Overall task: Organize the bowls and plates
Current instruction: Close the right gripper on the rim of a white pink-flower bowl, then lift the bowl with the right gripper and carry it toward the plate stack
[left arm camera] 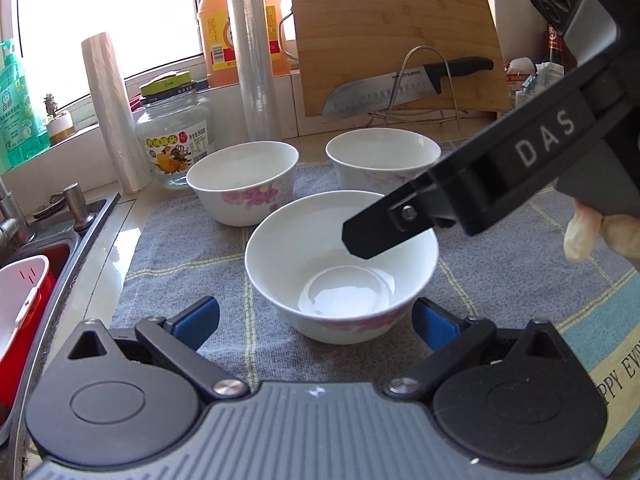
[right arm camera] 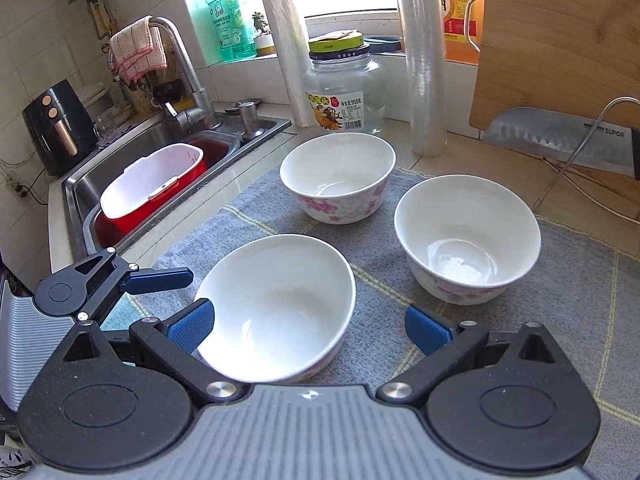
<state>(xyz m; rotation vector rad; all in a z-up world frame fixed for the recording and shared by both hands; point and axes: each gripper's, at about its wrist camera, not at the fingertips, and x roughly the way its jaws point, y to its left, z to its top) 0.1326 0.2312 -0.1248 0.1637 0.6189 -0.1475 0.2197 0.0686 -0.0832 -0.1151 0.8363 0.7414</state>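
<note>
a kitchen counter by the sink, with a grey cloth (right arm camera: 400,320) spread on it. three bowls (right arm camera: 338,178) (right arm camera: 466,238) (right arm camera: 276,306) sit apart on the cloth, none stacked, so sorting looks barely begun. left gripper (left arm camera: 316,320) and right gripper (right arm camera: 306,326) both gape wide, grasping nothing.

Home kitchen, sink (right arm camera: 160,148), faucet (right arm camera: 180,68), knife (left arm camera: 404,88)

you have three white floral bowls (right arm camera: 466,236) on one grey cloth (right arm camera: 560,280), two upright film rolls (right arm camera: 424,60), one glass jar (right arm camera: 344,92), one knife (left arm camera: 400,88), one cutting board (left arm camera: 396,32) and one sink (right arm camera: 160,160).
</note>
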